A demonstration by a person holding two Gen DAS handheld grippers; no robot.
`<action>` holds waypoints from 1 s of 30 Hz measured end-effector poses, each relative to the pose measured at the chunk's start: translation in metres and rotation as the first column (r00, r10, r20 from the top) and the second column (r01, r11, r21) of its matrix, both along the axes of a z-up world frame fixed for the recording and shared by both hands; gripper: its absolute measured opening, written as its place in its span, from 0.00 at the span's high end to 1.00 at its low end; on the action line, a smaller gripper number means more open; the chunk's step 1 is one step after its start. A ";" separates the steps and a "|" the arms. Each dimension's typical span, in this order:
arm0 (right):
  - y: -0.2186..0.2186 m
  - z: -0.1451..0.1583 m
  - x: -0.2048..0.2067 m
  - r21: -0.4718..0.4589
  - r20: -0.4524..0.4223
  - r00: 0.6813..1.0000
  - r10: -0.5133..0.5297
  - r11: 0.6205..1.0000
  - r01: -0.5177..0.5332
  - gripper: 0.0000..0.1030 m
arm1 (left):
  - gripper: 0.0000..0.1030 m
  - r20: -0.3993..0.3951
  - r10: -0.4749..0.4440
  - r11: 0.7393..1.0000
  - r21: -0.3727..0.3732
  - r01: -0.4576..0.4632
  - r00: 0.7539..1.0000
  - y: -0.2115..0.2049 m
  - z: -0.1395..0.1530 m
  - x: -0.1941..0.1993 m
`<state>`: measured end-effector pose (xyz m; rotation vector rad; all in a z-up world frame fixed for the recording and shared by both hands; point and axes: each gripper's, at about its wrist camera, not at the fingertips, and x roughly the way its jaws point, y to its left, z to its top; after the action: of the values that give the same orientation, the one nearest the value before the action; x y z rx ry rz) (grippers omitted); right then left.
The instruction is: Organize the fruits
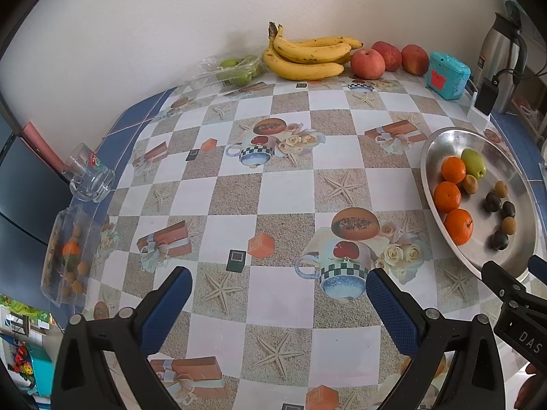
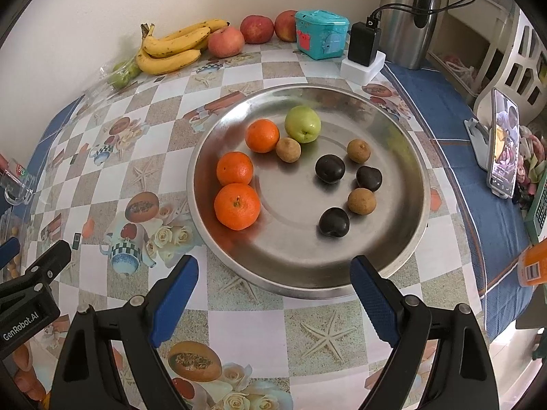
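Observation:
A round steel plate [image 2: 403, 130] [image 1: 444, 136] holds three oranges [image 2: 236, 205], a green fruit [image 2: 303, 124], three small brown fruits [image 2: 361, 201] and three dark plums [image 2: 330, 168]. My right gripper [image 2: 273, 276] hangs open over the plate's near rim, nothing between its blue pads. My left gripper [image 1: 278, 285] is open above the patterned tablecloth, left of the plate, and holds nothing. Bananas [image 1: 304, 56] [image 2: 171, 48] and three red apples [image 1: 367, 63] [image 2: 225, 41] lie at the back by the wall.
A clear bag of green fruit [image 1: 236, 68] lies left of the bananas. A glass mug [image 1: 90, 174] and a clear box with fruit [image 1: 70, 256] sit at the table's left edge. A teal box [image 2: 321, 32], charger [image 2: 364, 44], steel kettle [image 2: 408, 13] and propped phone [image 2: 504, 143] stand right.

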<state>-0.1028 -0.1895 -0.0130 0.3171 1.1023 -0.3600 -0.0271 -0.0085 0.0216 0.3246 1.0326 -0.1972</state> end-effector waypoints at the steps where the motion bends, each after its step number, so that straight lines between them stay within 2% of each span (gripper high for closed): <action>1: 0.000 0.000 0.000 0.000 0.000 1.000 0.000 1.000 0.000 0.12 | 0.00 0.000 0.000 1.000 0.001 0.000 1.000 0.000 0.000 0.000; 30: 0.000 -0.001 0.001 0.004 -0.008 1.000 0.002 1.000 -0.002 0.12 | 0.00 0.000 0.000 1.000 0.003 0.000 1.000 -0.001 -0.001 0.000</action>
<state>-0.1018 -0.1894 -0.0138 0.3183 1.1106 -0.3581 -0.0270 -0.0093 0.0208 0.3273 1.0328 -0.1959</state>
